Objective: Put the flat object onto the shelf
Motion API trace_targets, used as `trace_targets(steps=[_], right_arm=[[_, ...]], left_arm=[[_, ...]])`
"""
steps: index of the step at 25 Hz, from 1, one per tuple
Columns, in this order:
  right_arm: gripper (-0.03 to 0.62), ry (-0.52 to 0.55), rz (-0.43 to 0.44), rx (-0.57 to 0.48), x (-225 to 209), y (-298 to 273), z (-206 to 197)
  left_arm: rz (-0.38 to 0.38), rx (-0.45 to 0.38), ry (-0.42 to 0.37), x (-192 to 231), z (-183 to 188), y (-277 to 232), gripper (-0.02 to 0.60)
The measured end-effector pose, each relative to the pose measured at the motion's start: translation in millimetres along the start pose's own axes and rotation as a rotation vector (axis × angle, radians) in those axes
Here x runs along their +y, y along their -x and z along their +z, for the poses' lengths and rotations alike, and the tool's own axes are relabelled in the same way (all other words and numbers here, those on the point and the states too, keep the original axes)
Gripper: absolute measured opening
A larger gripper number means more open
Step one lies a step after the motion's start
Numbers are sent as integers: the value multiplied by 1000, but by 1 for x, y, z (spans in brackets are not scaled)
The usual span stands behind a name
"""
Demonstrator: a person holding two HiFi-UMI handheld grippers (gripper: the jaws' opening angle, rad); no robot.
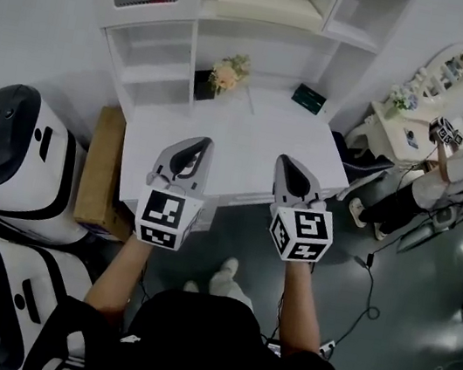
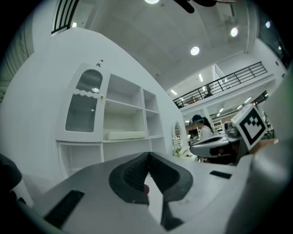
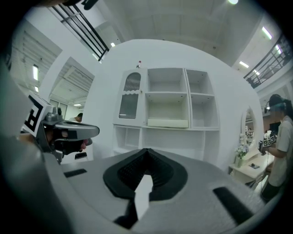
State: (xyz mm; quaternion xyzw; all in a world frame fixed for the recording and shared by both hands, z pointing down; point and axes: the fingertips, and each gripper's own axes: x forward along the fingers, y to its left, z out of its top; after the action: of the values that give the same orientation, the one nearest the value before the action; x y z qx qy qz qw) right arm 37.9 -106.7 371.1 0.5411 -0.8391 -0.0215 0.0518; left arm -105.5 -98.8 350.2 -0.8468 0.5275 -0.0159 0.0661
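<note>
1. The left gripper [image 1: 199, 144] [image 2: 149, 156] has its jaws pressed together with nothing between them.
2. The right gripper [image 1: 290, 162] [image 3: 146, 151] likewise has its jaws together and holds nothing.
3. Both grippers hover side by side over the front edge of the white desk [image 1: 248, 143], aimed at the white shelf unit [image 1: 162, 52] [image 3: 167, 109].
4. The cream flat object [image 1: 264, 2] [image 2: 124, 135] [image 3: 167, 123] lies flat on the middle shelf of the centre compartment, well apart from both grippers.
5. At the back of the desk, a flower bouquet [image 1: 229, 73] stands left of centre and a dark green item [image 1: 309, 99] lies near the right corner.
</note>
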Motion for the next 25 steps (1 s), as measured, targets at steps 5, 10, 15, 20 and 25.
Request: trace_targets(steps=[5, 10, 15, 20, 25], right_arm=[[-1, 8, -13, -7, 6, 12, 1], [-2, 9, -21, -17, 4, 15, 3], [-2, 10, -18, -20, -4, 19, 5], [-2, 12, -13, -17, -16, 24, 9], [-1, 15, -5, -16, -22, 34, 11]], left_arm=[[-4, -10, 2, -2, 3, 11, 6], [-16, -17, -12, -7, 7, 11, 6], [-14, -15, -8, -16, 9, 5, 6], [0, 3, -3, -25, 11, 0, 6], [4, 2, 2, -37, 15, 2, 6]])
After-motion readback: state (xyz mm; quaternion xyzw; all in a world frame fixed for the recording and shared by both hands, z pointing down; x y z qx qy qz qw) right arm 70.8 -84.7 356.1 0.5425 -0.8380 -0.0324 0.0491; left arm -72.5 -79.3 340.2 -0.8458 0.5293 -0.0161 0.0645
